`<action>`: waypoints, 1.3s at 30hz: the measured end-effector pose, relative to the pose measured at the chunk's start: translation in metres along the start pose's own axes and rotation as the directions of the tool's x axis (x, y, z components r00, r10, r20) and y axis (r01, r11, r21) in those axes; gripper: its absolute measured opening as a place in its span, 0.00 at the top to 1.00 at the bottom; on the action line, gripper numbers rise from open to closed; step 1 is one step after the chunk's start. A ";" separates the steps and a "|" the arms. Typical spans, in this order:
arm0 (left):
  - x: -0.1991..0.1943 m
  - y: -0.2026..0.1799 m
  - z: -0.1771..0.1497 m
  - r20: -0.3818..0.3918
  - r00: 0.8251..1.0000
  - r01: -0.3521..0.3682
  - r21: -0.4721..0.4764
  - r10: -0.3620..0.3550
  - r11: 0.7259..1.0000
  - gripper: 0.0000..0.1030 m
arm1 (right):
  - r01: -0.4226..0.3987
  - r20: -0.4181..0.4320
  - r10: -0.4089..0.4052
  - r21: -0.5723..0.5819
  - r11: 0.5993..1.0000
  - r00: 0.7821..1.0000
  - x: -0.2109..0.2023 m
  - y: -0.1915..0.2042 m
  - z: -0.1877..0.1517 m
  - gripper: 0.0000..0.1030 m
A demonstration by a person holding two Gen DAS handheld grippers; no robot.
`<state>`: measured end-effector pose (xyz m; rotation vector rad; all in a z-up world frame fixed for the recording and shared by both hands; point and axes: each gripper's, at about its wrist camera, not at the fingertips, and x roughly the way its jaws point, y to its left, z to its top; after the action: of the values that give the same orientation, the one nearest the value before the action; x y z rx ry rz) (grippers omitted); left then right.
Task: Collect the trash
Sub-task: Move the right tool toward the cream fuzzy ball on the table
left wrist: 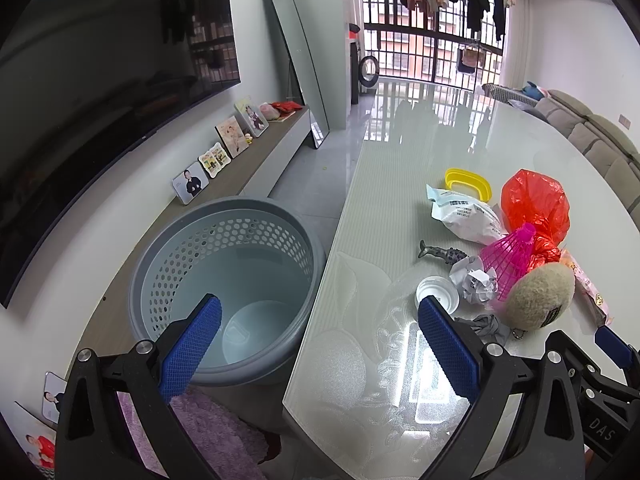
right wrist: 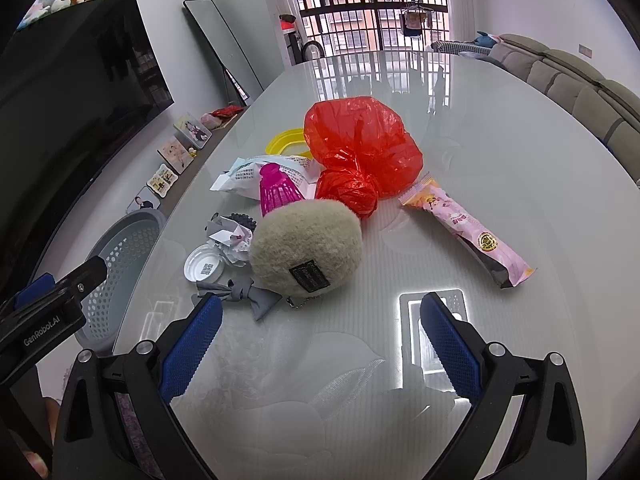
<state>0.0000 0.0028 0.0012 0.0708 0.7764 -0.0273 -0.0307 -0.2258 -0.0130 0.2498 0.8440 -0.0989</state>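
A grey perforated bin [left wrist: 224, 280] stands on the floor left of the glass table [left wrist: 384, 184]; it also shows in the right wrist view [right wrist: 128, 248]. On the table lie a red plastic bag [right wrist: 360, 148], a pink snack wrapper [right wrist: 468, 232], a white printed pouch [left wrist: 464, 216], crumpled paper [right wrist: 232, 240] and a clear plastic lid [right wrist: 204, 266]. My left gripper [left wrist: 320, 344] is open and empty, straddling the bin and the table edge. My right gripper [right wrist: 320, 340] is open and empty above the table, just short of the pile.
A beige plush ball [right wrist: 308, 244], pink shuttlecock [right wrist: 276, 188], grey bow [right wrist: 240, 292], toy whale [left wrist: 442, 254] and yellow ring [left wrist: 468, 182] sit in the pile. A TV [left wrist: 100, 100], photo shelf [left wrist: 224, 152], mirror [left wrist: 296, 64] and sofa [right wrist: 580, 80] surround the table.
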 end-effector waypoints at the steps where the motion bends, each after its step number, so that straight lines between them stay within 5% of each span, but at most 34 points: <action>1: 0.000 0.000 0.000 -0.001 1.000 0.000 0.000 0.000 1.000 0.06 | -0.001 -0.001 0.001 0.000 1.000 1.000 0.001 0.000 -0.001 0.08; 39: 0.006 -0.008 -0.007 -0.015 1.000 -0.021 0.016 0.021 1.000 0.06 | -0.004 -0.003 0.004 0.017 1.000 1.000 0.002 -0.007 -0.004 0.08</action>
<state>-0.0016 -0.0046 -0.0085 0.0939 0.7911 -0.0129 -0.0334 -0.2312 -0.0183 0.2682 0.8464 -0.1022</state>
